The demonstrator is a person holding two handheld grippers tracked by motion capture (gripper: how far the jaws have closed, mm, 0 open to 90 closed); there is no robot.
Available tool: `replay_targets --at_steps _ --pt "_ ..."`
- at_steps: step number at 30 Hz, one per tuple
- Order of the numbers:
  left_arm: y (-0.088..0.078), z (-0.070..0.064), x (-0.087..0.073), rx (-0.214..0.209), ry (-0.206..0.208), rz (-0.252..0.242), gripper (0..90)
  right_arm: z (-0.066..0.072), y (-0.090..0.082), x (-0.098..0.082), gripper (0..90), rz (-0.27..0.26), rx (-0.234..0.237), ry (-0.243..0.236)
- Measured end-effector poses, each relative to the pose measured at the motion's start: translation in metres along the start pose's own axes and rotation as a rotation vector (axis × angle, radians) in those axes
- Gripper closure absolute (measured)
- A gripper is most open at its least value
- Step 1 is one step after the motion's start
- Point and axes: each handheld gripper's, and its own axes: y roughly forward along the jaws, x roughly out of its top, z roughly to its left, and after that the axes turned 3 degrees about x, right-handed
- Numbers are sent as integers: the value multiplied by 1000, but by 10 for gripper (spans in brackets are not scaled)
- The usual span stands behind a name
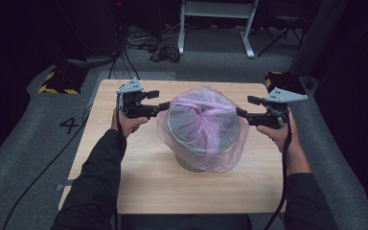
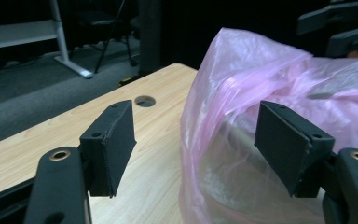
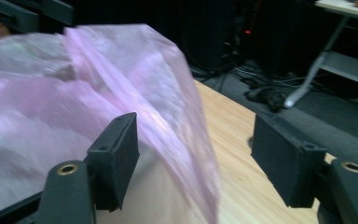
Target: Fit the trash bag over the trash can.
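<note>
Black square-padded tool (image 2: 196,149) beside crinkled translucent pink bag (image 1: 206,125)

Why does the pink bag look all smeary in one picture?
Right gripper view: the pink bag is motion-blurred and streaky. Left gripper view: the bag is sharper, with creases showing. High view: the table is lit, while the room behind is dark.

**Work surface and load**

The table (image 1: 139,187) has a light wood-grain top and stands on grey carpeted floor (image 1: 24,143). A round cable hole (image 2: 145,101) is set near one edge. One item rests on the top, near its centre: a grey bin (image 1: 194,160) draped in a pink plastic bag (image 1: 206,122).
</note>
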Motion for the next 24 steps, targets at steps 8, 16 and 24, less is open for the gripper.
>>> replay_targets --at_steps 8,16,24 --pt "11 -5 2 -41 31 29 323 3 27 12 540 84 67 -26" --pt "22 2 7 -62 36 21 647 -2 37 19 880 121 79 -60" --pt "30 4 13 -39 82 33 899 -11 37 21 900 84 16 -6"
